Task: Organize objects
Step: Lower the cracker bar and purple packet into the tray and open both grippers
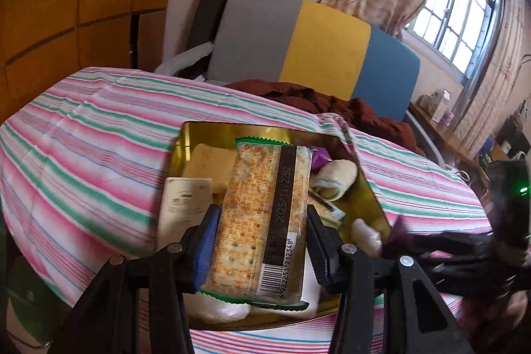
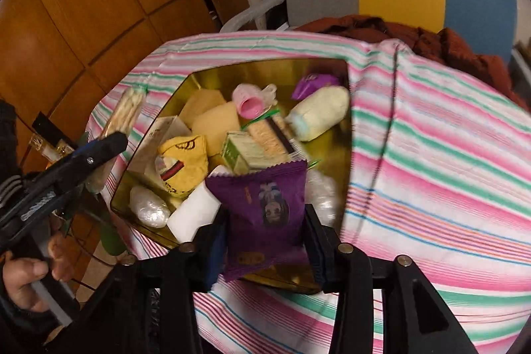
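Observation:
My left gripper (image 1: 264, 241) is shut on a long cracker packet (image 1: 265, 221) with green ends and a barcode, held above the gold tray (image 1: 205, 130). In the right wrist view that same cracker packet (image 2: 127, 110) shows at the left, beyond the tray's left rim, with the left gripper's fingers (image 2: 106, 145) on it. My right gripper (image 2: 265, 241) is shut on a purple snack packet (image 2: 265, 208) over the near edge of the gold tray (image 2: 282, 70). The tray holds several snacks: yellow packets, a pink cup, a white roll, a green box.
The tray lies on a pink, green and white striped cloth (image 2: 431, 155). Behind it stands a grey, yellow and blue chair back (image 1: 315, 45) with a brown garment (image 1: 332, 102) on it. Wooden panels (image 2: 83, 5) are at the left. A person's hand (image 2: 23, 281) holds the left gripper.

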`<action>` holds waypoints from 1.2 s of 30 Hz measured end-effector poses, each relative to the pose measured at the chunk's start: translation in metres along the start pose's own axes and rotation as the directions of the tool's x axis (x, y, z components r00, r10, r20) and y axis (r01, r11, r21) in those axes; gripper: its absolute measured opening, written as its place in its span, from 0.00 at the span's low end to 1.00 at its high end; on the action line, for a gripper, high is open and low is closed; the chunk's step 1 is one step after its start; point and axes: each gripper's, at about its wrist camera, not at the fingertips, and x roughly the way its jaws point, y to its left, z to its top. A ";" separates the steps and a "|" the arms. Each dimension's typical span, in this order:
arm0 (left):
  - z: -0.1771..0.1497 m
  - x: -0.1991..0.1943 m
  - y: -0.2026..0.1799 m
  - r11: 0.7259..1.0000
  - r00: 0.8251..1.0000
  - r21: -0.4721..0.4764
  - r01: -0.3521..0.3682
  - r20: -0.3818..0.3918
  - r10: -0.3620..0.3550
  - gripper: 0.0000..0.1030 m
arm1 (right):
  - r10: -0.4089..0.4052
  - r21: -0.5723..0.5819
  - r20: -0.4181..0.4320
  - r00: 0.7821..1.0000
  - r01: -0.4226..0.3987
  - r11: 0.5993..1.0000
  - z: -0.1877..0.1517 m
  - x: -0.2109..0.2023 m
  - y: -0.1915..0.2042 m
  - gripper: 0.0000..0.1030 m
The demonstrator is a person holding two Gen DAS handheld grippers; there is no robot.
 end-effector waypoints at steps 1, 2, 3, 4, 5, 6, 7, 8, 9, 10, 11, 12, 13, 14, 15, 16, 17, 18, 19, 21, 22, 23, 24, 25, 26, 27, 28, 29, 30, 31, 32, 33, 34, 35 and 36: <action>0.000 0.002 -0.004 1.000 1.000 0.005 0.010 -0.005 -0.010 0.48 | -0.002 0.001 -0.010 1.000 0.002 1.000 -0.002 0.004 0.000 0.45; 0.001 0.004 -0.008 1.000 1.000 0.010 0.018 -0.008 -0.018 0.48 | 0.005 0.005 -0.017 1.000 -0.005 1.000 -0.003 0.006 0.001 0.45; 0.001 0.006 -0.012 1.000 1.000 0.018 0.025 -0.010 -0.025 0.48 | 0.008 0.006 -0.022 1.000 -0.008 1.000 -0.005 0.007 0.000 0.45; 0.001 0.010 -0.018 0.999 1.000 0.029 0.029 -0.012 -0.028 0.48 | 0.005 0.005 -0.024 1.000 -0.005 1.000 -0.006 0.008 -0.001 0.45; 0.001 0.014 -0.022 0.999 0.999 0.036 0.030 -0.016 -0.029 0.48 | -0.001 0.003 -0.027 1.000 0.001 1.000 -0.009 0.009 -0.002 0.45; 0.001 0.017 -0.025 0.999 0.999 0.038 0.030 -0.020 -0.029 0.48 | -0.006 0.004 -0.029 1.000 0.006 1.000 -0.011 0.010 -0.002 0.45; 0.001 0.022 -0.030 0.999 0.999 0.043 0.033 -0.025 -0.032 0.48 | -0.008 0.006 -0.031 0.999 0.008 1.000 -0.013 0.009 -0.003 0.45; 0.002 0.026 -0.034 0.998 0.999 0.052 0.032 -0.026 -0.030 0.48 | -0.008 0.008 -0.032 0.999 0.008 1.000 -0.014 0.009 -0.003 0.45; 0.002 0.030 -0.037 0.998 0.999 0.060 0.024 -0.028 -0.022 0.48 | -0.006 0.007 -0.034 0.999 0.006 1.000 -0.016 0.008 -0.003 0.45; 0.003 0.035 -0.041 0.998 0.999 0.062 0.018 -0.035 -0.016 0.48 | -0.011 0.007 -0.032 0.999 0.011 1.000 -0.018 0.007 -0.003 0.45; 0.004 0.039 -0.044 0.998 0.999 0.064 0.017 -0.041 -0.014 0.48 | -0.017 0.005 -0.030 0.999 0.017 1.000 -0.019 0.006 -0.003 0.45; 0.005 0.042 -0.047 0.997 0.999 0.070 0.008 -0.042 -0.005 0.48 | -0.021 0.003 -0.030 0.999 0.021 1.000 -0.020 0.005 -0.003 0.45; 0.006 0.045 -0.050 0.997 0.999 0.075 -0.003 -0.042 0.006 0.48 | -0.027 0.001 -0.027 0.999 0.027 1.000 -0.021 0.005 -0.003 0.45; 0.007 0.048 -0.053 0.997 0.999 0.081 -0.008 -0.042 0.012 0.48 | -0.033 0.001 -0.023 0.999 0.033 0.999 -0.021 0.004 -0.003 0.46; 0.008 0.050 -0.056 0.996 0.999 0.091 -0.014 -0.039 0.017 0.48 | -0.039 0.000 -0.018 0.999 0.039 0.999 -0.021 0.004 -0.003 0.47; 0.009 0.051 -0.059 0.995 0.999 0.100 -0.024 -0.035 0.028 0.49 | -0.047 -0.001 -0.012 0.999 0.047 0.999 -0.021 0.003 -0.002 0.47; 0.010 0.053 -0.062 0.993 0.999 0.110 -0.032 -0.032 0.035 0.49 | -0.051 -0.002 -0.006 0.999 0.051 0.999 -0.021 0.002 -0.002 0.47; 0.011 0.053 -0.064 0.993 0.999 0.116 -0.030 -0.031 0.034 0.49 | -0.055 -0.004 0.001 0.998 0.055 0.998 -0.021 0.000 -0.002 0.47; 0.011 0.053 -0.066 0.992 0.999 0.121 -0.031 -0.030 0.035 0.49 | -0.058 -0.005 0.005 0.998 0.058 0.998 -0.019 0.000 -0.003 0.48; 0.011 0.053 -0.069 0.990 0.999 0.133 -0.040 -0.021 0.043 0.49 | -0.074 -0.007 0.019 0.997 0.074 0.997 -0.018 -0.001 -0.003 0.48; 0.011 0.052 -0.070 0.990 0.999 0.137 -0.041 -0.016 0.043 0.49 | -0.078 -0.007 0.025 0.997 0.078 0.997 -0.017 -0.001 -0.003 0.49; 0.012 0.051 -0.072 0.989 0.999 0.143 -0.045 -0.009 0.046 0.49 | -0.082 -0.004 0.031 0.996 0.082 0.997 -0.017 -0.002 -0.003 0.50; 0.012 0.049 -0.072 0.988 0.999 0.147 -0.048 -0.002 0.049 0.49 | -0.085 -0.002 0.035 0.996 0.085 0.996 -0.017 -0.001 -0.003 0.50; 0.012 0.048 -0.072 0.988 0.999 0.148 -0.050 0.004 0.050 0.49 | -0.091 0.001 0.041 0.995 0.091 0.996 -0.017 -0.002 -0.003 0.51; 0.013 0.046 -0.072 0.988 0.999 0.147 -0.055 0.009 0.054 0.50 | -0.100 0.001 0.048 0.994 0.100 0.995 -0.017 -0.002 -0.002 0.51; 0.013 0.045 -0.071 0.987 0.998 0.147 -0.059 0.012 0.058 0.51 | -0.105 0.001 0.052 0.993 0.105 0.994 -0.017 -0.002 -0.002 0.52; 0.014 0.044 -0.071 0.987 0.998 0.147 -0.061 0.012 0.060 0.51 | -0.110 0.000 0.057 0.992 0.110 0.994 -0.017 -0.002 -0.001 0.53; 0.014 0.043 -0.070 0.988 0.998 0.144 -0.063 0.012 0.062 0.52 | -0.116 -0.001 0.063 0.991 0.116 0.993 -0.017 -0.002 -0.001 0.54; 0.014 0.041 -0.069 0.988 0.998 0.141 -0.067 0.015 0.066 0.55 | -0.124 -0.002 0.069 0.990 0.125 0.992 -0.017 -0.003 0.000 0.55; 0.013 0.040 -0.069 0.988 0.997 0.140 -0.072 0.018 0.070 0.58 | -0.134 -0.004 0.075 0.988 0.135 0.991 -0.018 -0.003 0.001 0.56; 0.013 0.038 -0.068 0.987 0.997 0.139 -0.077 0.021 0.074 0.61 | -0.142 -0.006 0.080 0.987 0.143 0.990 -0.018 -0.003 0.002 0.56; 0.013 0.036 -0.067 0.988 0.997 0.136 -0.079 0.022 0.077 0.62 | -0.146 -0.008 0.083 0.986 0.147 0.989 -0.018 -0.003 0.003 0.56; 0.013 0.033 -0.067 0.988 0.997 0.134 -0.081 0.025 0.079 0.62 | -0.149 -0.009 0.086 0.985 0.150 0.989 -0.018 -0.004 0.004 0.57; 0.012 0.031 -0.067 0.987 0.996 0.135 -0.086 0.027 0.083 0.63 | -0.154 -0.009 0.090 0.984 0.155 0.988 -0.019 -0.004 0.004 0.57; 0.012 0.029 -0.067 0.986 0.996 0.136 -0.092 0.028 0.089 0.64 | -0.158 -0.009 0.094 0.983 0.160 0.987 -0.019 -0.004 0.005 0.57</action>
